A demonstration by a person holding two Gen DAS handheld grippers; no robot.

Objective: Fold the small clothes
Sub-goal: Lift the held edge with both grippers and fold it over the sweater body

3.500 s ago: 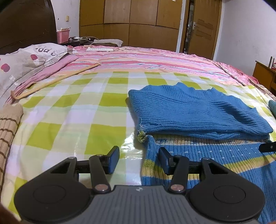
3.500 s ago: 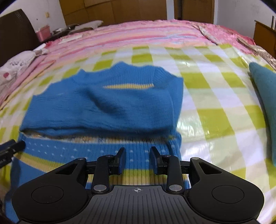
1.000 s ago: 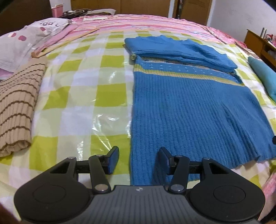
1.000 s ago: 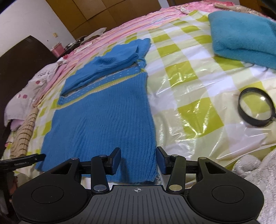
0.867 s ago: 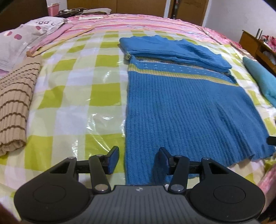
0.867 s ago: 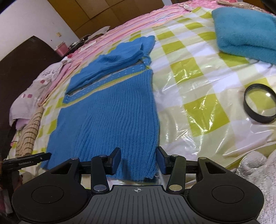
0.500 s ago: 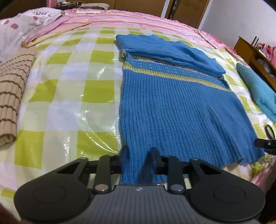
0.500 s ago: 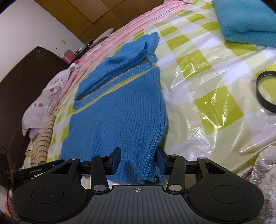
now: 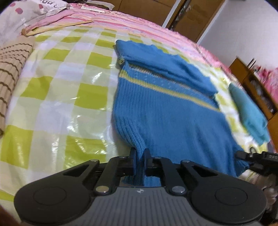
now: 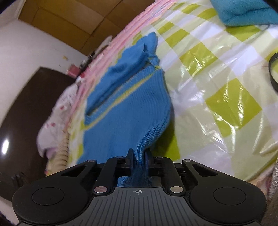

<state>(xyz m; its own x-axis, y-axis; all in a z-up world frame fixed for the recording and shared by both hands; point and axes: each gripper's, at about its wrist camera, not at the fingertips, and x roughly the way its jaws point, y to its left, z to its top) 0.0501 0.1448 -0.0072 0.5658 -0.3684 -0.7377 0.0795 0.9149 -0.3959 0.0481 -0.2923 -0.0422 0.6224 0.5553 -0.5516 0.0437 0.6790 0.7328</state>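
In the left wrist view, the left gripper [image 9: 139,157] at 6 o'clock is clamped tight on the near hem corner of the blue sweater [image 9: 166,111], the ribbed knit bunched between its pads and lifted a little off the bed [image 9: 57,97]. In the right wrist view, the right gripper [image 10: 139,159] at 6 o'clock has the sweater's other hem corner between its pads, its jaws closing on the pinched fabric, which rises in a ridge toward 12 o'clock. The sweater lies on the bed's green-and-white checked plastic cover, its top part with the sleeves folded down over a yellow stripe at about 1 o'clock in the left view. A brown striped garment [image 9: 10,69] sits at 9 o'clock there, and a folded teal cloth [image 9: 248,111] at 3 o'clock. A black ring-shaped object [image 10: 273,73] lies at 3 o'clock in the right view. Farthest off are pink striped bedding [image 9: 139,22] and wooden wardrobe doors [image 9: 191,15].
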